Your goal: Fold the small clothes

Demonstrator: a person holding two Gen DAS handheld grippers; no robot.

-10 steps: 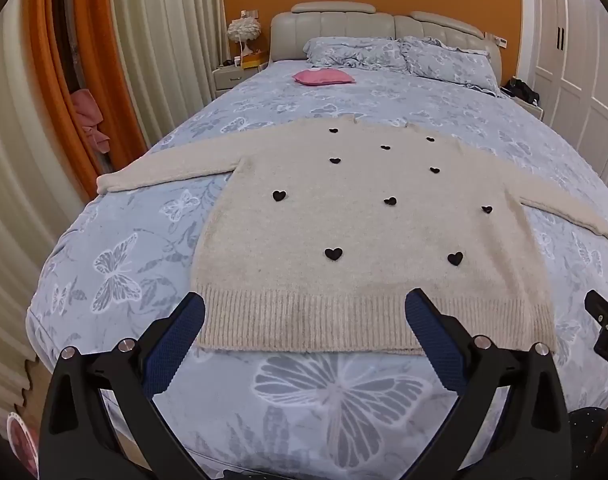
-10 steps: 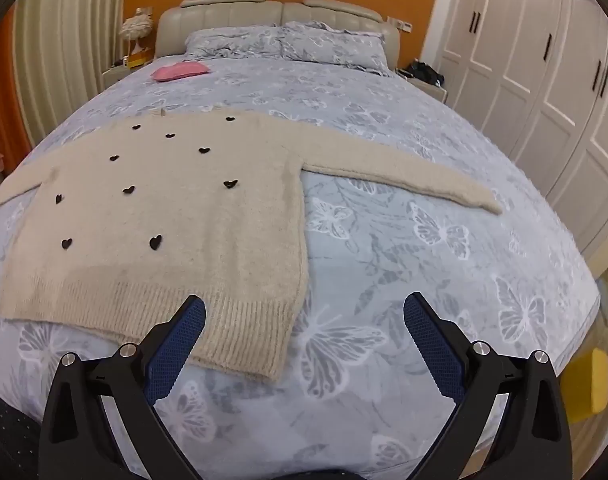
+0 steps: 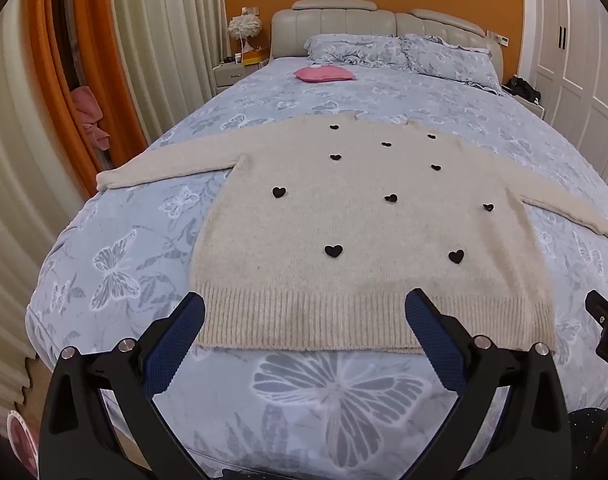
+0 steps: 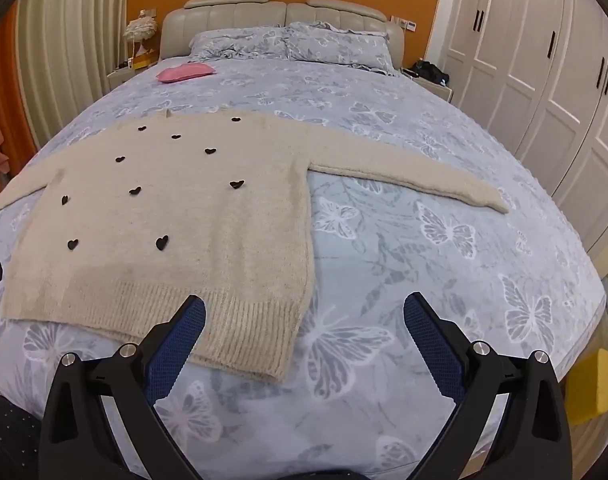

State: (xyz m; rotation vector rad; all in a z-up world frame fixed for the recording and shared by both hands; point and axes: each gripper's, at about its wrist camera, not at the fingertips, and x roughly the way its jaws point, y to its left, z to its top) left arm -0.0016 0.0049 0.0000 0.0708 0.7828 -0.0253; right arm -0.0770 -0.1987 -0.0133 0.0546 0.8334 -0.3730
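A cream knit sweater [image 3: 364, 232] with small black hearts lies flat on the bed, both sleeves spread out, ribbed hem toward me. It also shows in the right wrist view [image 4: 175, 216], with its right sleeve [image 4: 416, 178] stretched to the right. My left gripper [image 3: 304, 312] is open and empty, held above the hem near the sweater's lower left part. My right gripper [image 4: 304, 312] is open and empty, above the sweater's lower right corner. Part of the right gripper [image 3: 606, 328] shows at the right edge of the left wrist view.
The bed [image 4: 444, 280] has a grey-blue butterfly cover. A pink cushion [image 3: 324, 74] and pillows [image 3: 400, 54] lie near the headboard. Curtains [image 3: 159, 48] hang to the left, white wardrobes [image 4: 544, 92] stand to the right. A yellow object [image 4: 590, 384] sits beside the bed at lower right.
Both grippers have shifted only slightly; the sweater lies as before.
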